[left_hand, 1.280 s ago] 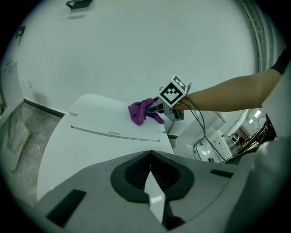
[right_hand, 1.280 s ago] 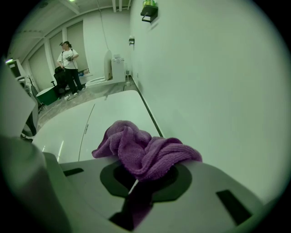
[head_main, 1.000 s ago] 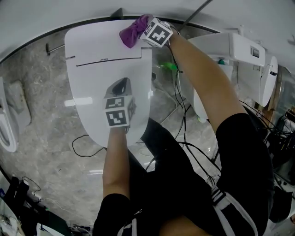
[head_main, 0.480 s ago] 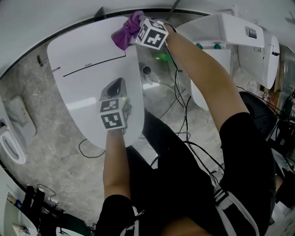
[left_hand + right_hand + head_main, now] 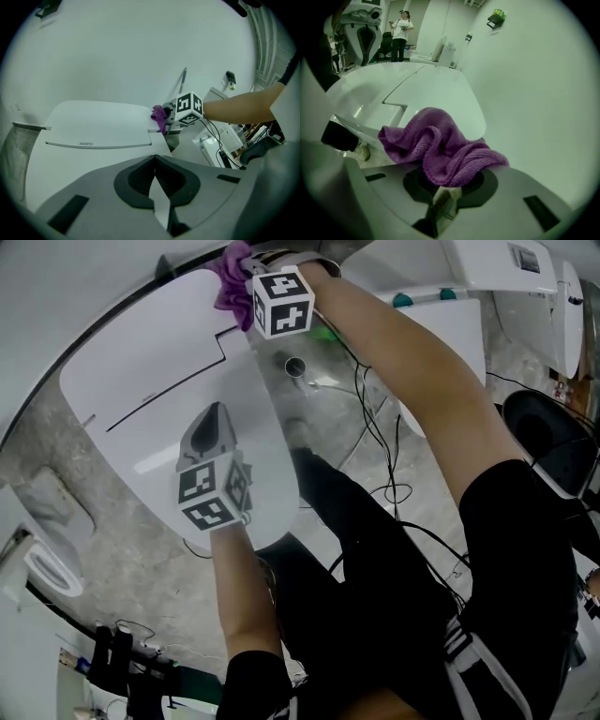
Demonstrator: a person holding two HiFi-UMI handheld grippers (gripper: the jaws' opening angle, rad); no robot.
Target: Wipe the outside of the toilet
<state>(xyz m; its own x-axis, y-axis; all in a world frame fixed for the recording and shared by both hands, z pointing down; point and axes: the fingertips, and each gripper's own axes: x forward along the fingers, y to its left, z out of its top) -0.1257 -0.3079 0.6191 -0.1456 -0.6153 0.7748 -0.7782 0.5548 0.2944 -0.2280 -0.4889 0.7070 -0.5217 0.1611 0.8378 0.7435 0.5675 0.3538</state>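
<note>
To wipe well, the right gripper (image 5: 443,190) probably needs to press the purple cloth (image 5: 440,145) flatter and sweep in 1 steady pass. Its jaws are clamped on the bunched cloth, at the rear corner of the toilet (image 5: 141,427) beside the wall (image 5: 534,70). The left gripper (image 5: 154,164) has its jaws together on nothing, over the lid (contact unclear).

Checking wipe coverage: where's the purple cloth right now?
Top of the head view: the purple cloth is clamped in the right gripper at the toilet's rear right corner, close to the wall.
</note>
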